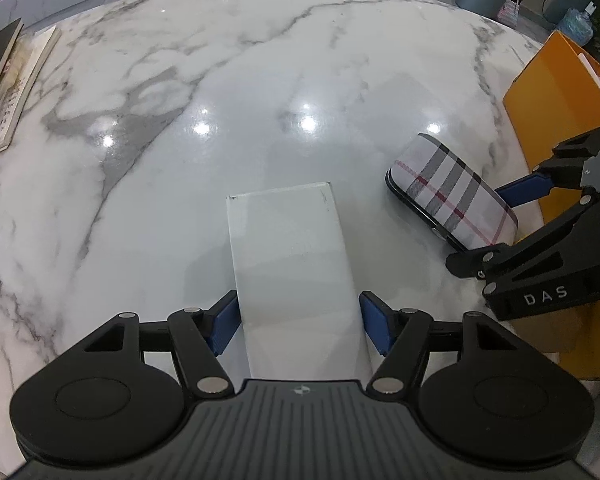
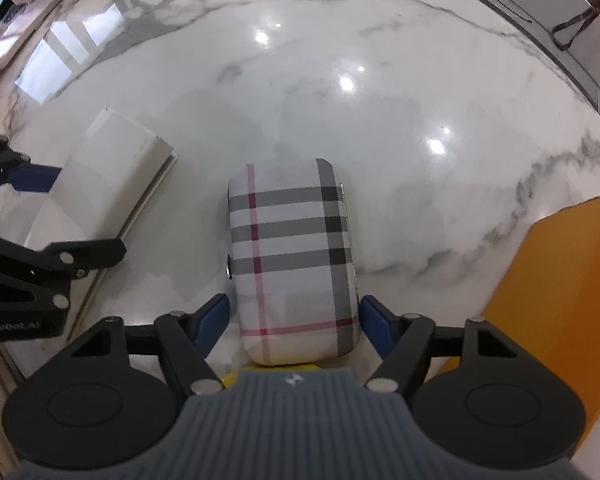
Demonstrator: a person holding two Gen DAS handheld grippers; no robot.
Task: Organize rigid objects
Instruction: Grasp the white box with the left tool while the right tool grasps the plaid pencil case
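Left gripper (image 1: 298, 322) sits nearest the lens in its own view, pointing steeply down w/ blue pads (image 1: 223, 326) either side of a long white box (image 1: 294, 264). Left pad looks to touch the box's edge; right pad shows a thin sliver of gap, so can't tell if it's clenched on the box or just straddling it. White box lies flat on the marble table (image 1: 180, 120), long axis running away from the camera.

Right gripper (image 2: 294, 322) points about straight down over a plaid case (image 2: 294, 256), white w/ grey and red stripes, rounded corners, dark rim. Its pads (image 2: 214, 322) flank the case's near end; left one is at the case's side, right one close beside it, but contact is unclear, so can't tell grip vs. released. Case rests on the marble, just right of the white box, not touching it.

Orange folder (image 1: 560, 92) lies at the table's right edge, near the case. Books (image 1: 8, 80) are stacked at the far left, well apart from both.
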